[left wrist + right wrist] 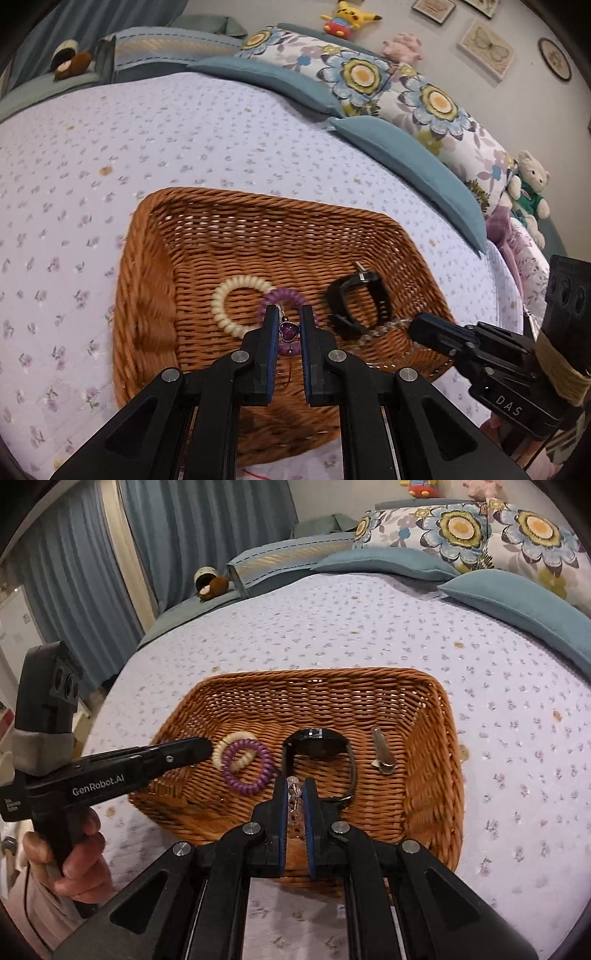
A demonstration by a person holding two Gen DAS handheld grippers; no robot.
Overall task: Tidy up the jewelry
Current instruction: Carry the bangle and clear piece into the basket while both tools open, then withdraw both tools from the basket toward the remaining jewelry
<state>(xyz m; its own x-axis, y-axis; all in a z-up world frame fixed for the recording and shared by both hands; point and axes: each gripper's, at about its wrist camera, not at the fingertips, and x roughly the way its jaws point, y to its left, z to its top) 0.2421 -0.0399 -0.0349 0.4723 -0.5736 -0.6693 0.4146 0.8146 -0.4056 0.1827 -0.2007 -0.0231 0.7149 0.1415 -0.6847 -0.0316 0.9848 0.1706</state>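
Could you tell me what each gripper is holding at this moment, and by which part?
The left gripper has a purple heart pendant between its fingers; whether they pinch it is unclear. The right gripper clamps a clear bead bracelet on its beads.

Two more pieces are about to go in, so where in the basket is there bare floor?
The wicker basket floor is bare along the far wall. The near half is crowded: cream coil and purple coil overlapping, black watch beside them, hair clip rightmost.

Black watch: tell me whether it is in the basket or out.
In. The black watch lies on the wicker basket floor, beside the purple coil hair tie.
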